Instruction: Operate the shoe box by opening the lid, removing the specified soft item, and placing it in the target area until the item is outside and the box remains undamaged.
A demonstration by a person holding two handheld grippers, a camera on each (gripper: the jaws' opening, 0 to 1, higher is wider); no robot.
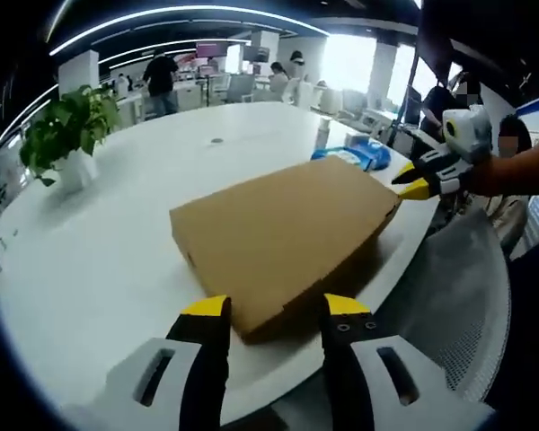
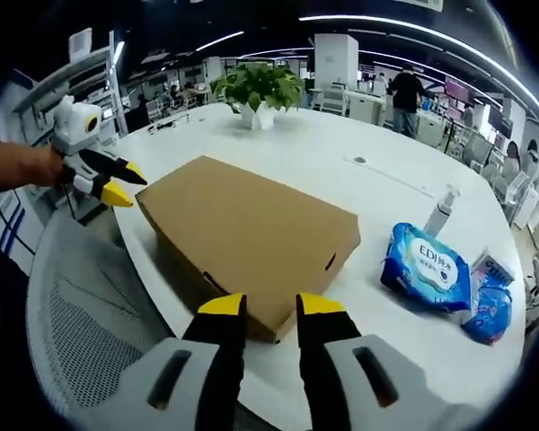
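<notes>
Your closed brown shoe box (image 1: 283,238) sits unopened on the white table (image 1: 99,260), your left gripper (image 1: 277,310) and right gripper (image 2: 271,308) released at opposite corners, nothing removed yet.

A round white surface (image 2: 323,153) carries a closed brown cardboard box (image 2: 251,233) near its edge — beside it lie a blue wipes pack (image 2: 428,267), a smaller blue packet (image 2: 490,310), a pump bottle (image 2: 440,211) and, well apart, a potted plant (image 2: 259,94).
</notes>
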